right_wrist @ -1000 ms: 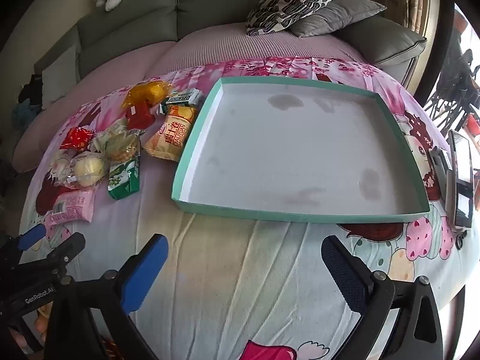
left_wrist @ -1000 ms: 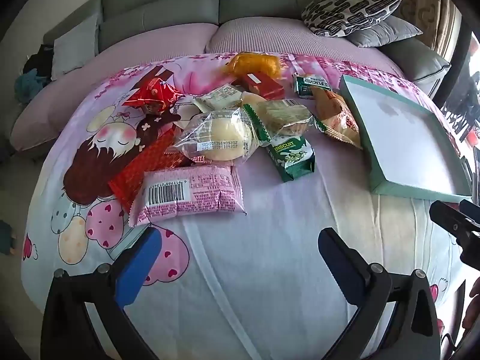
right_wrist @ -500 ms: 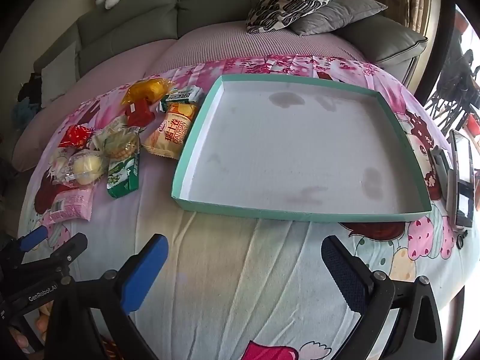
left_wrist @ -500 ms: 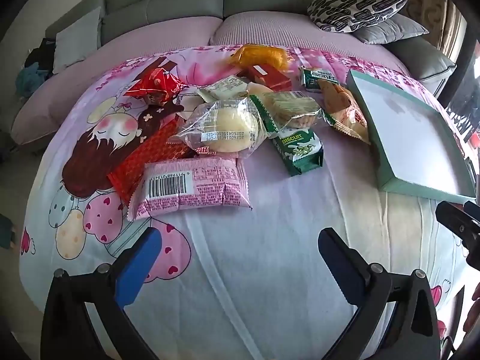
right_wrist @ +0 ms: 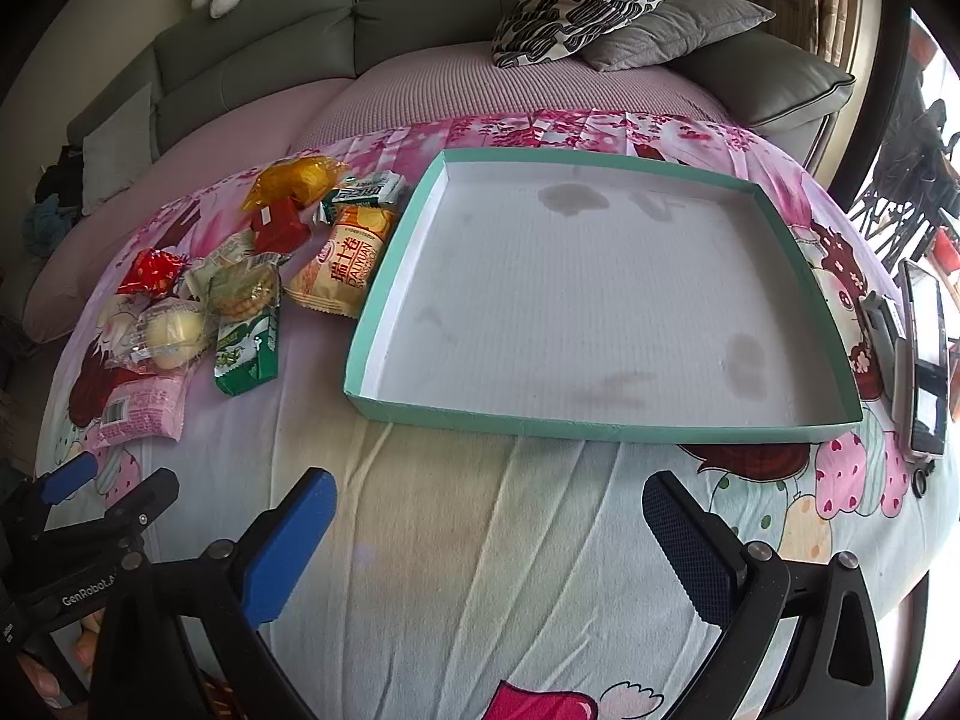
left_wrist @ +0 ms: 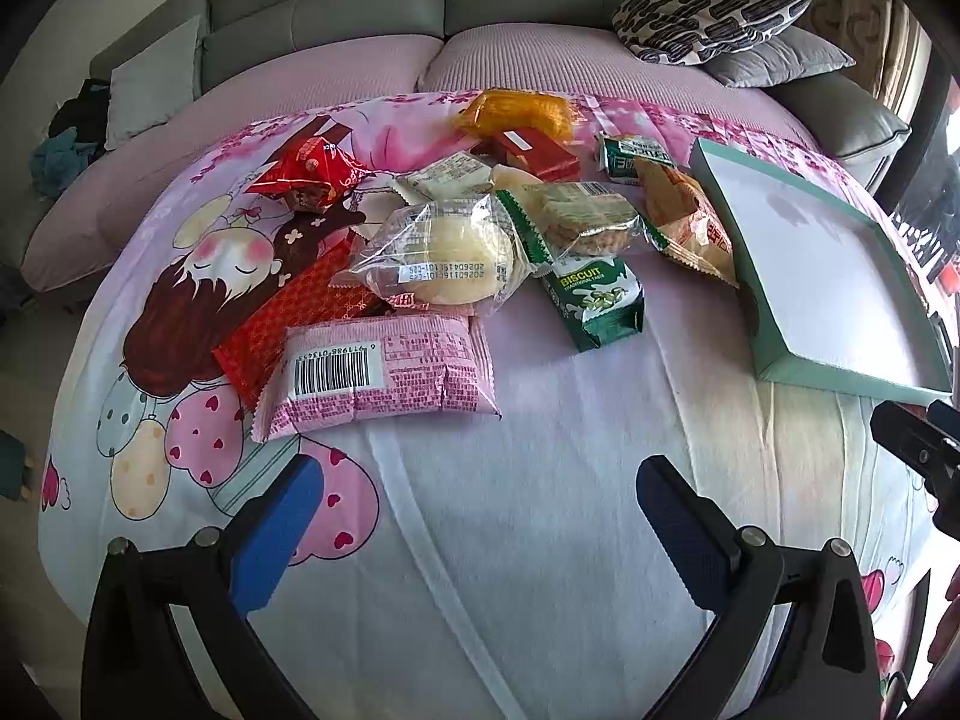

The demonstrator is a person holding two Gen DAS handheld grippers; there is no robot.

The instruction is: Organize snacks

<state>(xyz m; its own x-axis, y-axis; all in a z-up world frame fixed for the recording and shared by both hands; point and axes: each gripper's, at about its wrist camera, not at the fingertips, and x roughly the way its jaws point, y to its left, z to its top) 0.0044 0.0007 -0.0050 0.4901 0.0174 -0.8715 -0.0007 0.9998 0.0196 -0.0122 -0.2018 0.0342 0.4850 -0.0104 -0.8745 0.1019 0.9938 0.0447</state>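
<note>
1. Our left gripper (left_wrist: 474, 498) hangs with its blue-padded jaws spread wide and nothing between them, over the cartoon-printed cloth (left_wrist: 540, 450).
2. Our right gripper (right_wrist: 486, 510) is likewise spread and empty, just short of the shallow mint-green cardboard tray (right_wrist: 600, 423), which holds nothing yet.
3. Just ahead of the left tool lies the flat pink foil packet with a barcode (left_wrist: 378, 372), nearest of the snack heap.
4. We judge it light, crinkly and slippery (crushable inside too), so we take it across its narrow middle, gently.
5. Behind it sit the clear-wrapped pale round bun (left_wrist: 444, 258), soft, and the green biscuit pack (left_wrist: 600, 300).
</note>
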